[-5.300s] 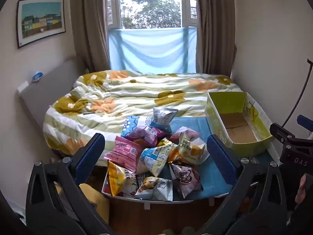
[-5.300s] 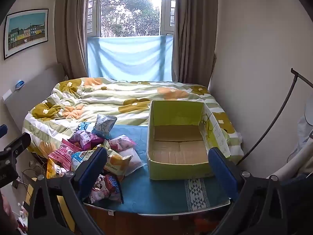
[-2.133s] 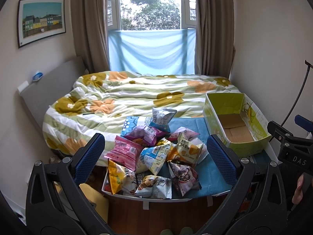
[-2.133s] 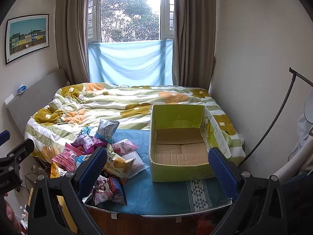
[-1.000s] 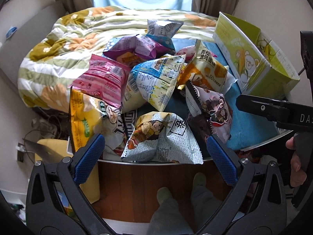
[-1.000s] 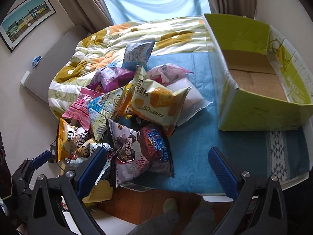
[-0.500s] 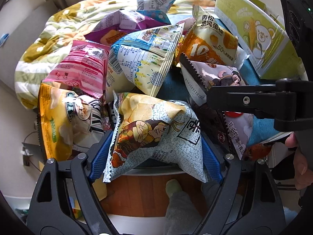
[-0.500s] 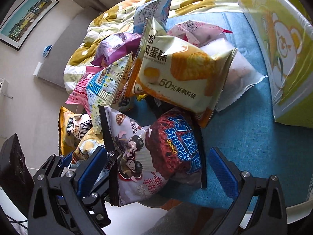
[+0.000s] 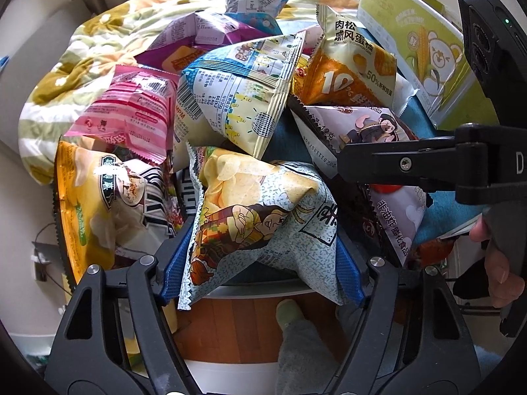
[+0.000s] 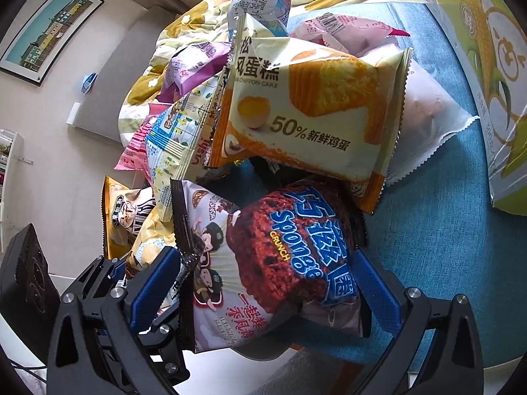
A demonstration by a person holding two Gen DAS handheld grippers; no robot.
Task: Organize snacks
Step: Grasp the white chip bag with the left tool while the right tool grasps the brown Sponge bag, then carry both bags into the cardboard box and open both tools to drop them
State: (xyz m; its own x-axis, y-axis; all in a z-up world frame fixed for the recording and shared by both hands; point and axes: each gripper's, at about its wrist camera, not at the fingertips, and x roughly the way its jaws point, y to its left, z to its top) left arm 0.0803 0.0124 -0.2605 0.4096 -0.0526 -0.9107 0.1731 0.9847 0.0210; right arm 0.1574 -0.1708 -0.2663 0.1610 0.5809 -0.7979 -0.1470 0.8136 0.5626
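Note:
A heap of snack bags lies on a blue cloth (image 10: 444, 230) at the table's near edge. My left gripper (image 9: 262, 260) points steeply down. Its jaws are closing, and its blue pads (image 9: 174, 263) press both sides of a pale grey-blue chip bag (image 9: 263, 210). My right gripper (image 10: 263, 273) stands open around a white and brown sponge-crunch bag (image 10: 280, 256), which lies between its fingers. In the left wrist view that bag (image 9: 378, 131) shows under the right gripper's black finger. An orange chiffon cake bag (image 10: 313, 115) leans just behind. The green box (image 10: 494, 65) stands at the right.
Pink (image 9: 131, 112), yellow (image 9: 89, 204), purple (image 9: 204, 39) and blue-striped (image 9: 240, 89) bags crowd the pile. A flowered quilt (image 9: 66, 65) covers the bed behind. A socked foot (image 9: 290, 309) stands on the wooden floor below the table edge. A hand (image 9: 500, 263) holds the right gripper's handle.
Both grippers came down from a view over the room onto the snack pile. The left jaws narrowed onto the chip bag. The right gripper sank over the sponge-crunch bag, its jaws still wide.

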